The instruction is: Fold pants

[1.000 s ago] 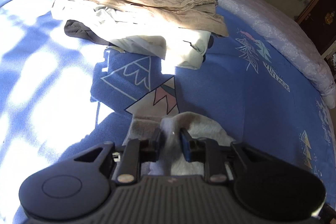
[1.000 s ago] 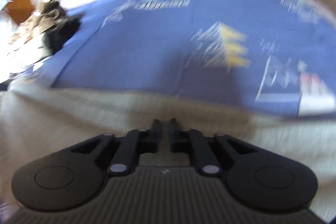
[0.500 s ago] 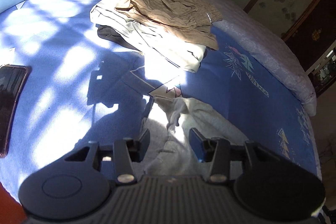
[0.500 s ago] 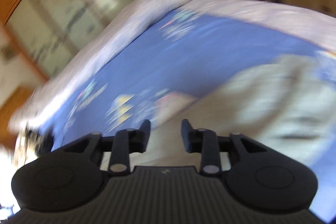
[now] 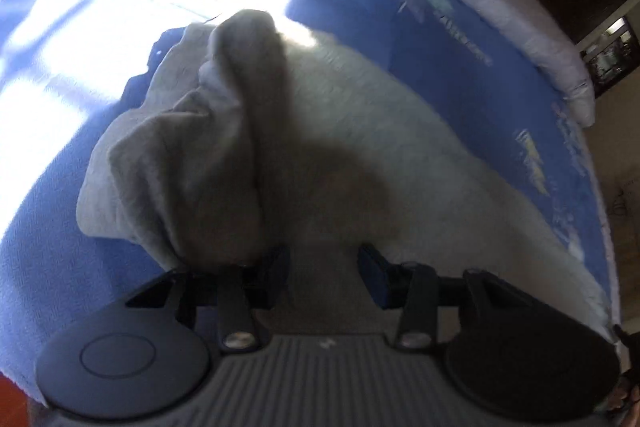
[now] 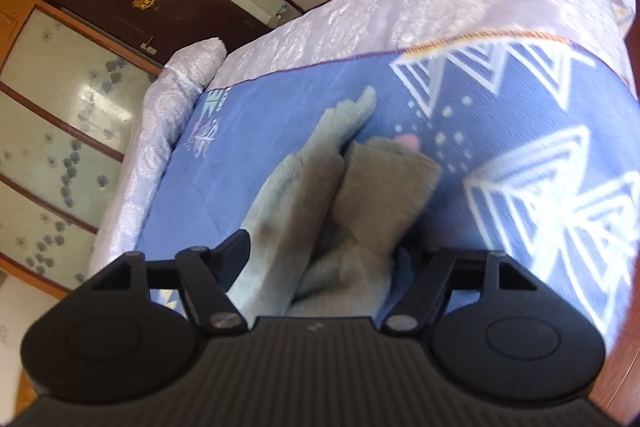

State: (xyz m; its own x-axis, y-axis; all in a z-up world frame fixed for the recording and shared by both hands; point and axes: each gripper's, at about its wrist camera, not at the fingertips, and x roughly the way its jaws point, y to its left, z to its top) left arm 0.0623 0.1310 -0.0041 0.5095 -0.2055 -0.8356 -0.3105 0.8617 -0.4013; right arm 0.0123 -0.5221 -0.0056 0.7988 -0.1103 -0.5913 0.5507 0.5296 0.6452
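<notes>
Both grippers, left (image 5: 323,265) and right (image 6: 320,259) (jaws apart), over grey pants (image 5: 360,155).

Left tool (image 5: 323,263): jaws spread apart, nothing pinched between them; grey fabric draped over the left finger (image 5: 269,277), right finger (image 5: 374,281) bare.
Left tool pose: pointed forward and down, low over cloth.
Right tool (image 6: 322,257): jaws wide apart, fabric bunched loosely in the gap, not clamped.
Right tool pose: angled downward, rolled to one side.
</notes>
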